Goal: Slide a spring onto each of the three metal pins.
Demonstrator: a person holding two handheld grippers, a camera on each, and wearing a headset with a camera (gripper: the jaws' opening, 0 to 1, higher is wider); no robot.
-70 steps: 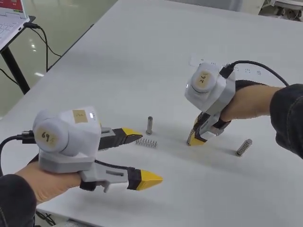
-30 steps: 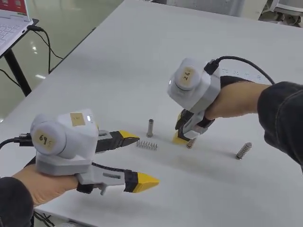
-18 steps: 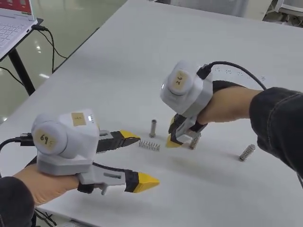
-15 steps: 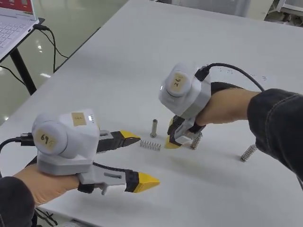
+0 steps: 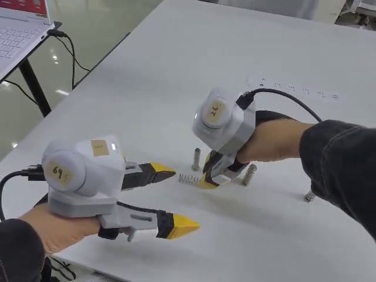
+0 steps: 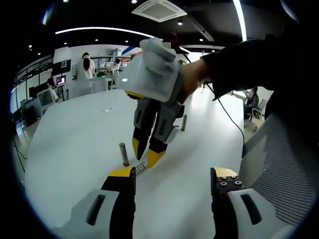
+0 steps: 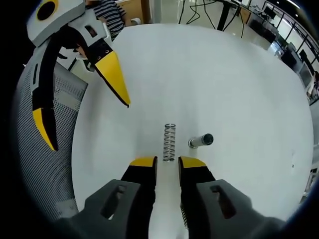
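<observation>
The right gripper (image 7: 168,162) points down at the table (image 7: 224,74), its jaws narrowly parted astride the near end of the loose spring (image 7: 169,141), which lies flat just beside the bare pin (image 7: 201,141); we judge this lines it up for a pinch. Our left gripper (image 5: 174,197) hovers nearby, jaws spread wide and empty, probably to leave the approach free. Beyond stands a sprung pin (image 5: 249,174), apparently finished, and a second coil (image 5: 309,195) sits partly hidden by our sleeve (image 5: 341,170).
</observation>
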